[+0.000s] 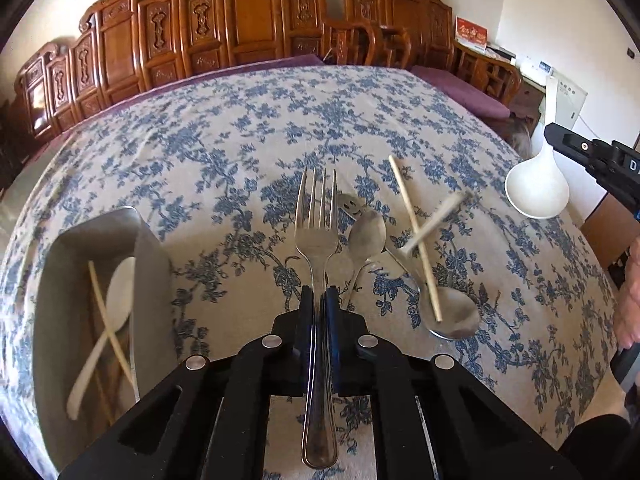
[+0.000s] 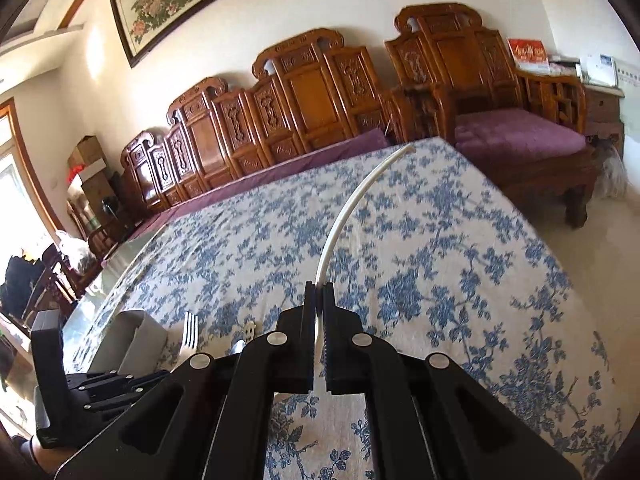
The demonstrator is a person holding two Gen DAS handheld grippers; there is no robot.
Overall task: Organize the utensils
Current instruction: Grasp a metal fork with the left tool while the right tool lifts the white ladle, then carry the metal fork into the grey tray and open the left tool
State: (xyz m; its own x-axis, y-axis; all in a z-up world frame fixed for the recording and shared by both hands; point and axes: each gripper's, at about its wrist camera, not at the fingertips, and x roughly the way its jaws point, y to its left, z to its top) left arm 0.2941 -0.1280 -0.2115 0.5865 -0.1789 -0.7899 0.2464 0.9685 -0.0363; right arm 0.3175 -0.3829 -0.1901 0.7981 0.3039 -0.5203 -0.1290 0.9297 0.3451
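Pointing steeply down over the bench (image 1: pixel 280 120), the left claw (image 1: pixel 319 300) is clamped narrow on the neck of a metal fork (image 1: pixel 317 236), whose tines reach forward and whose handle runs back between the fingers toward the camera. Left of it a grey tray (image 1: pixel 152 264) holds a white spoon (image 1: pixel 116 304) crossed by chopsticks. Right of the fork lie two metal spoons (image 1: pixel 366 236), one with a smiling slotted bowl behind it, and two crossed chopsticks (image 1: pixel 416 236), one blurred. At the right edge the right claw (image 1: pixel 560 136) grips a white ladle spoon (image 1: pixel 538 188) raised off the cloth. In the right wrist view, the right claw (image 2: pixel 319 290) tilts gently downward, pinched tight on the ladle's white handle (image 2: pixel 352 208), which curves up and away. Low left, the left claw (image 2: pixel 120 384), fork tines (image 2: pixel 190 332) and tray (image 2: pixel 136 336) show.
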